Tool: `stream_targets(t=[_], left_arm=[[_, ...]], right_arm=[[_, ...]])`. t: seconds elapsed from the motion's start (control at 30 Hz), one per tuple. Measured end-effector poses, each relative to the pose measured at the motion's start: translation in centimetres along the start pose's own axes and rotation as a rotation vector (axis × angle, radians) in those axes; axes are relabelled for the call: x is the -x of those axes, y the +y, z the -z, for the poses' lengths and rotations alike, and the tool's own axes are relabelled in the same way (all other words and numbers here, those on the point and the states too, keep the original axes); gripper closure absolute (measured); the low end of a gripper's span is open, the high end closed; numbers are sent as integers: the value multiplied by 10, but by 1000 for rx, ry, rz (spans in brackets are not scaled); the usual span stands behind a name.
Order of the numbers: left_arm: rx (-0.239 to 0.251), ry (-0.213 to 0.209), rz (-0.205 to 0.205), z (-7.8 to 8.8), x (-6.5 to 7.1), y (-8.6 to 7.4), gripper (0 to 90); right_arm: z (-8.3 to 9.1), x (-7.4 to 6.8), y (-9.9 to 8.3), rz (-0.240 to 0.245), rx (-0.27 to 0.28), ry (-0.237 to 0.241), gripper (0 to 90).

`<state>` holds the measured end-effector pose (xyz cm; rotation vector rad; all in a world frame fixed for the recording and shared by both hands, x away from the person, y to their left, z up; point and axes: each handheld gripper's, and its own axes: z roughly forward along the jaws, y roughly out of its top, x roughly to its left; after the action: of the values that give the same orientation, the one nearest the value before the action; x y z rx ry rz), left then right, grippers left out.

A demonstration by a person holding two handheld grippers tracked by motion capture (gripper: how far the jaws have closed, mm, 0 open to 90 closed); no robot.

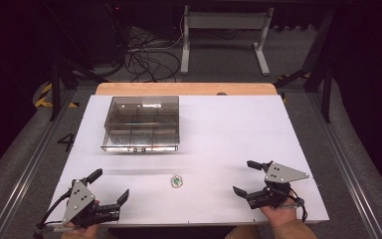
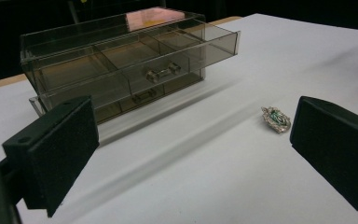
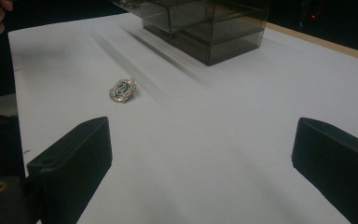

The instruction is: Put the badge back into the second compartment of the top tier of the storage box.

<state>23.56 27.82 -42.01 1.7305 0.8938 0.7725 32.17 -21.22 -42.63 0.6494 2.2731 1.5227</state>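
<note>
Both grippers, left gripper point(image 1: 111, 185) and right gripper point(image 1: 243, 177), flank the brooch point(image 1: 177, 181), jaws spread.

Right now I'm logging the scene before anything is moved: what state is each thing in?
Smoked acrylic drawer box: upright on the table, upper drawer slid partly out, compartments look empty.
Lower drawer: shut.
Green-stoned brooch: lying flat on the white tabletop, untouched, between the grippers.
Left gripper: open, empty.
Right gripper: open, empty.
</note>
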Motion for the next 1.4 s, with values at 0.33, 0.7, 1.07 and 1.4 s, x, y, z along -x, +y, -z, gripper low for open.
stream_targets(t=[0.33,0.7,1.07,1.4], left_arm=[[-4,-5,3,-1,0,0,20],[-8,-6,6,-1,0,0,21],[-15,-7,3,-1,-1,0,21],[-16,-7,4,-2,-1,0,21]], right_arm=[[-5,1,7,-10,-23,23,70],[-19,-5,27,11,-48,69,71],[-41,-12,45,45,-58,116,71],[-57,-18,56,69,-69,153,72]])
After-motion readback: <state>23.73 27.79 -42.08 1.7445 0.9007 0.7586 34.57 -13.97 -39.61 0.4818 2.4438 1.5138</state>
